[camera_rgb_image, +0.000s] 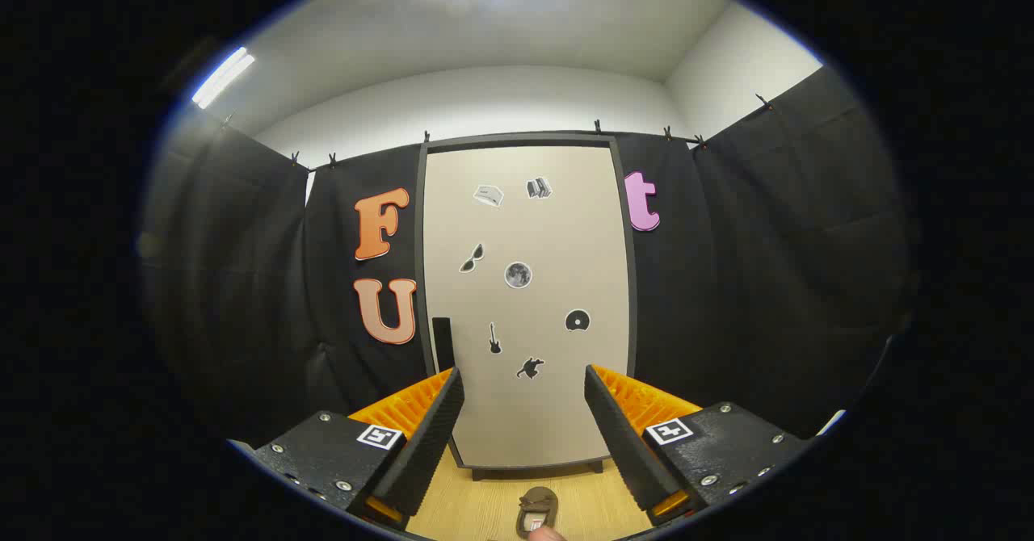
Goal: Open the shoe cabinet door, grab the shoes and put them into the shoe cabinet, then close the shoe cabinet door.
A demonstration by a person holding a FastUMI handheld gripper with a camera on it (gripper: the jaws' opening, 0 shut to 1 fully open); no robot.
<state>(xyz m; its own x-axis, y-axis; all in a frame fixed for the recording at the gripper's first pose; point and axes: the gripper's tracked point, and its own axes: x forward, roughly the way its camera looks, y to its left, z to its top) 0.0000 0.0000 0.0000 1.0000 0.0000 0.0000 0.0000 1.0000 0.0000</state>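
One view only, from the gripper (523,387), and it looks straight at the shoe cabinet (525,299). Its fingers stand wide apart with nothing between them, holding nothing.

Beyond the fingertips, well apart from them, the cabinet door (557,234) is closed, a tall pale panel in a dark frame with small stickers (518,274) scattered over it. A dark vertical handle (442,343) sits at the door's lower left edge, just ahead of and slightly above the left finger's tip. The cabinet stands on short feet on the wooden floor (460,509).

Below and between the finger bases, close in, lies one brown shoe (537,510) on the floor, its opening up; something pale touches its near end, perhaps a fingertip, too cut off to tell.

Judging by the closed door, opening it comes first. The handle is narrow and lies flat against the door edge, so a finger could slide off it or press on the frame instead, and the door would stay shut. Swinging the gripper down and forward carelessly might also knock the shoe, which lies on the line to the cabinet, and push it out of easy reach.
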